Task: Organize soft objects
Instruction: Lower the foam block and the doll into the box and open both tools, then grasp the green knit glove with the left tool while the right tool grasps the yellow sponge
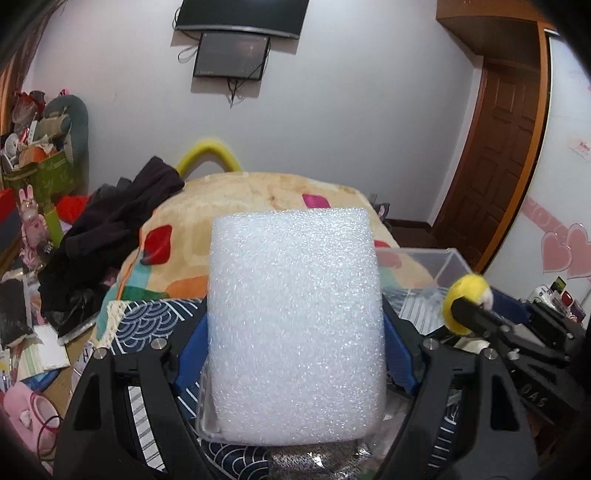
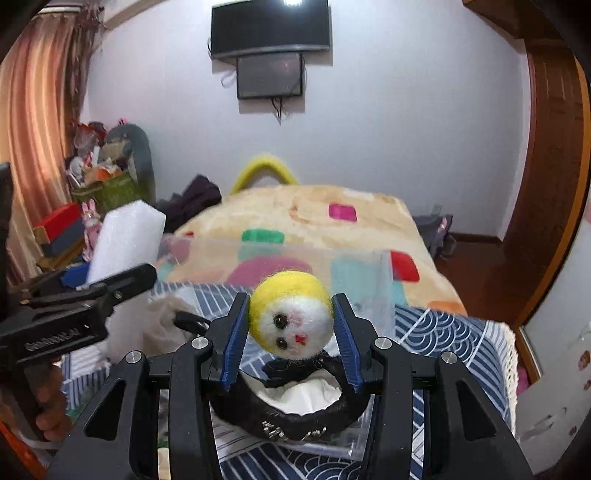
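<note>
Pinched in my left gripper (image 1: 295, 354) is a white foam block (image 1: 295, 325), while my right gripper (image 2: 291, 332) squeezes a yellow-white felt ball (image 2: 290, 314) before a clear bin (image 2: 373, 280).

Ahead of my fingers: pale wall (image 2: 388, 122) with curved dark TV (image 2: 269, 27), smaller dark screen (image 2: 270, 75) just below, cables dangling. Under fingers, extending forward: bed with patchwork blanket (image 2: 314, 218). Left of fingers: striped orange curtain (image 2: 37, 110), cluttered green box (image 2: 107, 190). Right of fingers: brown wooden door (image 1: 495, 158), dark floor (image 2: 469, 262).
</note>
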`<state>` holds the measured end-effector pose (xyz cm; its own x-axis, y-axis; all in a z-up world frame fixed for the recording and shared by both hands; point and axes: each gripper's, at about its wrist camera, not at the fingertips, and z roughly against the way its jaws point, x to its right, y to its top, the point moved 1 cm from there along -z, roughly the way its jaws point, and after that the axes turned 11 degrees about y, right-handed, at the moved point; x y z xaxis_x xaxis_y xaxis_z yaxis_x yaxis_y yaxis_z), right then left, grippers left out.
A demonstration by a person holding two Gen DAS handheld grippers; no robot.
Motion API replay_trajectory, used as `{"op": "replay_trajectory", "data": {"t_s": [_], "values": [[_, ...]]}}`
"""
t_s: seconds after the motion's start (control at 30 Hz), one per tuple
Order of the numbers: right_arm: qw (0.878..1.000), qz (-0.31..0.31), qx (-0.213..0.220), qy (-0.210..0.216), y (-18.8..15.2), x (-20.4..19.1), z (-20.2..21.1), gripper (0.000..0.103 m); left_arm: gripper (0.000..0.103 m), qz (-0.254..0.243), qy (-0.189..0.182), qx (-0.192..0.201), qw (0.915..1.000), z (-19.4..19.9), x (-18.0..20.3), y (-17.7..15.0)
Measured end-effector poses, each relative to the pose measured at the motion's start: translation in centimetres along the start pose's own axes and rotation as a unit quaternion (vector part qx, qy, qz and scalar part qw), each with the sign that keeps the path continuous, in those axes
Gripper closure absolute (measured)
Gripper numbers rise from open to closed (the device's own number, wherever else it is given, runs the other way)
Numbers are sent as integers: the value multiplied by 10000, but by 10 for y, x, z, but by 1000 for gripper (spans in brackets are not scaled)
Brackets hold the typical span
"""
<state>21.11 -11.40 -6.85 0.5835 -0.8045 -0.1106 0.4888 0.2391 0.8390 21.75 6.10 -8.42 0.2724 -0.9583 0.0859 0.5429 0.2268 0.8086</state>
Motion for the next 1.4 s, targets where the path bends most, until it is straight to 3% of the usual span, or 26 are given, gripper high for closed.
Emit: {"op": "replay_trajectory", "data": {"t_s": [0.1, 0.27, 0.37, 0.67, 0.87, 1.07, 1.4], "values": [[9995, -97, -301, -40, -8, 6, -11, 60, 13, -3, -75, -190, 9998, -8, 2, -3], [9989, -166, -426, 25, -13, 7, -6, 57, 8, -71, -90, -220, 9997, -6, 8, -7], [9991, -133, -398, 20, -11, 7, 0, 46, 8, -102, -144, -212, 9996, 1, 10, -7], [9999, -94, 118, -44, 5, 3, 32, 26, 4, -184, -211, 159, 9995, 46, 8, 2], [9985, -43, 542, 28, 12, -5, 65, 22, 1, -270, -247, 425, 9984, 82, 3, 4], [9975, 44, 699, 70, 4, -16, 86, 21, 0, -247, -267, 460, 9983, 106, -8, -10], [9991, 112, 344, 212, -34, -32, 81, 20, 0, -396, -104, -143, 9991, 96, -22, -66]]}}
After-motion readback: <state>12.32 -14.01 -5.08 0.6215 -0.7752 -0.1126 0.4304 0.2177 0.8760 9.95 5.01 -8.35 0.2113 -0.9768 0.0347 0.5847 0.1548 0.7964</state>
